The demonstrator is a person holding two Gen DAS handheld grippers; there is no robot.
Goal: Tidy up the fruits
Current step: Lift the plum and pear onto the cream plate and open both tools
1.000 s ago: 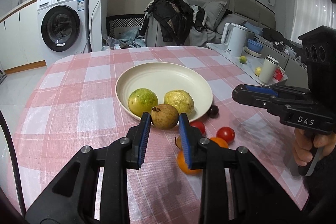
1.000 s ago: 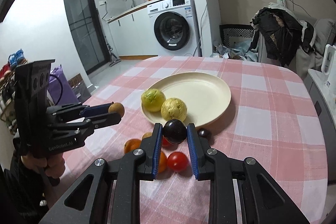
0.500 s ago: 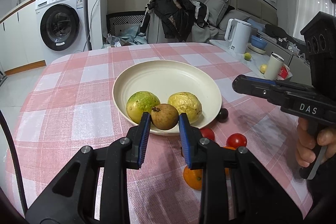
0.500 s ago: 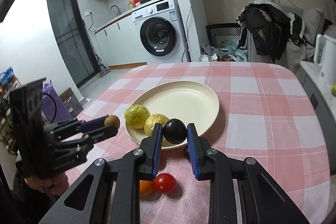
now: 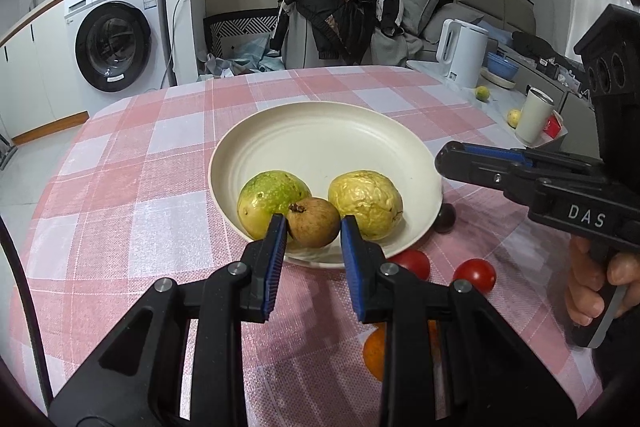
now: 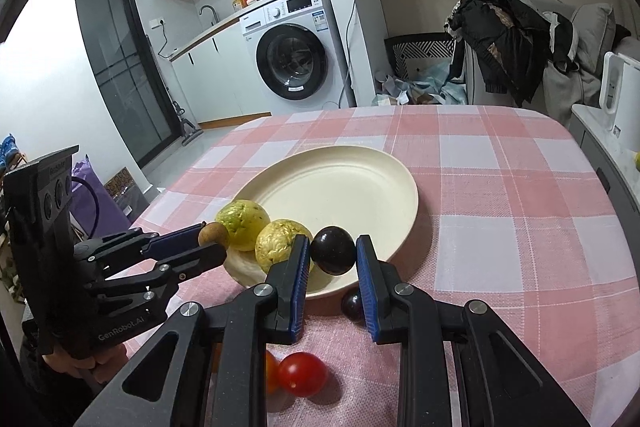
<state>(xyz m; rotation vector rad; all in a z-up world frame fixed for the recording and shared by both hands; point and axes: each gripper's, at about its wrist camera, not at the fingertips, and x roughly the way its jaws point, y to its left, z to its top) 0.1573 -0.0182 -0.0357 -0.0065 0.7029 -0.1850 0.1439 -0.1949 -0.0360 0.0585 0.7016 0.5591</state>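
My left gripper is shut on a small brown fruit, held over the near rim of the cream plate. On the plate lie a green-yellow fruit and a wrinkled yellow fruit. My right gripper is shut on a dark purple fruit, just above the plate's near edge. A second dark fruit rests on the cloth by the plate. Red tomatoes and an orange lie on the cloth near me.
The round table has a pink checked cloth. Beyond it stand a washing machine and a chair heaped with clothes. A white kettle and a cup sit on a side counter to the right.
Both grippers have moved forward toward the plate with their fruits; the brown fruit and the dark fruit now hang over its near rim.
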